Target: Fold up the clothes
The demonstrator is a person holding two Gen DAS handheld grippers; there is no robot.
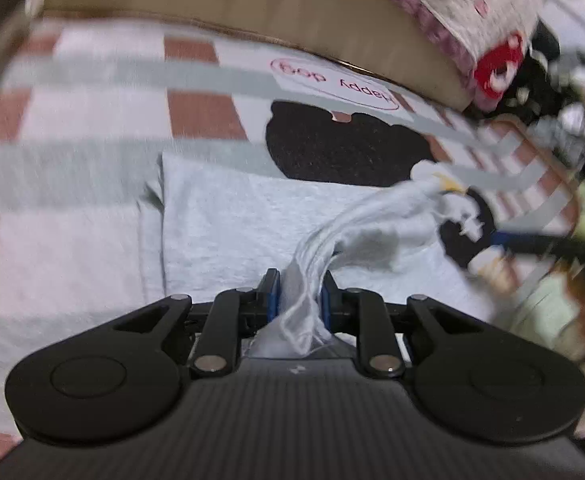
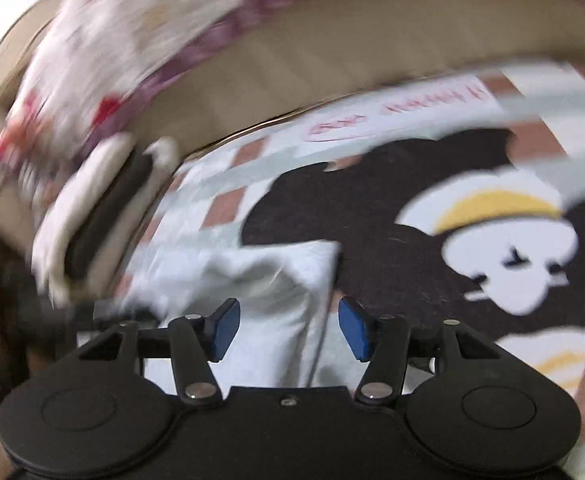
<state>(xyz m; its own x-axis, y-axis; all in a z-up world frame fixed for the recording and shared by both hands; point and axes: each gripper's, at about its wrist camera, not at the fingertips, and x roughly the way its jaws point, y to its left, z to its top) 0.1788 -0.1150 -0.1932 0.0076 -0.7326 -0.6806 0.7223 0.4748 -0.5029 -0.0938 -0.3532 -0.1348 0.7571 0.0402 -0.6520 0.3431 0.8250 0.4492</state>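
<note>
A pale grey-blue garment (image 1: 228,220) lies spread on a checked blanket (image 1: 92,120). My left gripper (image 1: 300,294) is shut on a bunched fold of that garment, and the cloth stretches from its jaws toward the right. The other gripper (image 1: 504,240) shows blurred at the right of the left wrist view, near the far end of that fold. In the right wrist view my right gripper (image 2: 290,326) stands open, its blue pads (image 2: 354,328) on either side of the garment's edge (image 2: 276,280) without pinching it.
The blanket (image 2: 412,260) bears a black and white cartoon print and the words "happy dog". A beige headboard or cushion (image 1: 220,4) runs along the back. A red, white and purple patterned cloth (image 1: 472,12) lies at the upper right. Both views are motion-blurred.
</note>
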